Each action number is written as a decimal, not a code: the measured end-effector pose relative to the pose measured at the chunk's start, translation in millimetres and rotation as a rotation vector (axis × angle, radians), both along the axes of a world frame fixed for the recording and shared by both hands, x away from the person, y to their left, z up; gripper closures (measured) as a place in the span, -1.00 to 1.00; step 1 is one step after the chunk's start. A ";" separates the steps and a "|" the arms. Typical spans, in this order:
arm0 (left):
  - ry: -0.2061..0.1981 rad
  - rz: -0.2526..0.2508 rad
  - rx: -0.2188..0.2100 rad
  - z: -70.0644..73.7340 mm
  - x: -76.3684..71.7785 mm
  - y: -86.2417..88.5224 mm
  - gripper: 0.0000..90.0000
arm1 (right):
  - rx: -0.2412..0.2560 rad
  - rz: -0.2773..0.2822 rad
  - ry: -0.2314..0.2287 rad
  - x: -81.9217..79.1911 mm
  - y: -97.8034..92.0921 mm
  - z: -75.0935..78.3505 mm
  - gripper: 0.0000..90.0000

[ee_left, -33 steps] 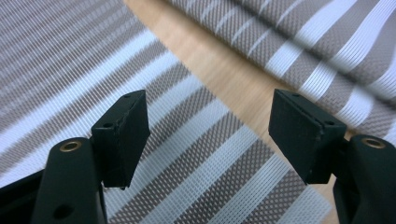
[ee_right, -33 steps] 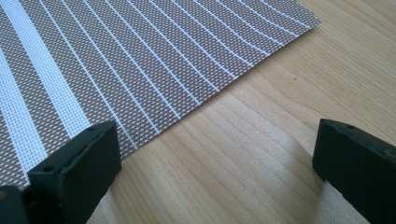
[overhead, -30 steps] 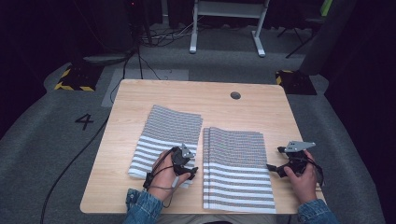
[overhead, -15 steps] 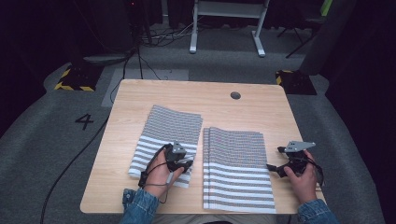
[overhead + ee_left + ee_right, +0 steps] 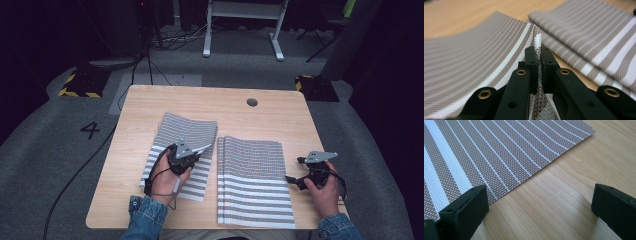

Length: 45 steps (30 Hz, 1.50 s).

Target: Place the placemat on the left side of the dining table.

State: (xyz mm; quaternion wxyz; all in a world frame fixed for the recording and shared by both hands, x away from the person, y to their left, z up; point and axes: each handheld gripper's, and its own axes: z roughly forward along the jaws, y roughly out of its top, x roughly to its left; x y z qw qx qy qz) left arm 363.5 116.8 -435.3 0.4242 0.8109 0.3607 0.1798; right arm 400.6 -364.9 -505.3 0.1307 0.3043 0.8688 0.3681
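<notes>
On the floor [image 5: 60,165] to the left of the table [image 5: 135,125], a painted number 4 [image 5: 90,130] sits on the grey carpet, and a black cable [image 5: 80,172] trails past it toward the table's near corner.

On the left half of the table lies a striped placemat [image 5: 187,131], brown-grey with white bands. The left hand-held gripper [image 5: 196,153] is over its right edge, gripped by a hand [image 5: 166,177] in a denim sleeve. In the left gripper view the left hand-held gripper [image 5: 538,58] has its jaws squeezed together on that edge of the striped placemat [image 5: 474,70]: a strip of the weave stands pinched between them, and the mat curves up from the table toward the pinch.

Just beside it, toward the middle and right, lies a second placemat [image 5: 252,180], longer and flat, which seems to be two layers stacked, its near edge at the table's front. In the left gripper view this second placemat [image 5: 594,37] lies close beyond the pinched edge, with a sliver of bare wood between.

Further right, the right hand-held gripper [image 5: 294,178] rests low at the second placemat's right edge, held by the other hand [image 5: 322,192]. In the right gripper view the right hand-held gripper [image 5: 539,205] has its jaws spread wide with nothing between them but bare table [image 5: 564,195]; one jaw sits over the border of the second placemat [image 5: 486,152], the other over the wood.
</notes>
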 end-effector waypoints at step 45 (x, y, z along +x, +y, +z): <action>-0.205 0.561 0.040 56.1 -20.6 159.4 0.85 | 0.000 0.000 0.000 0.0 0.1 0.0 -0.97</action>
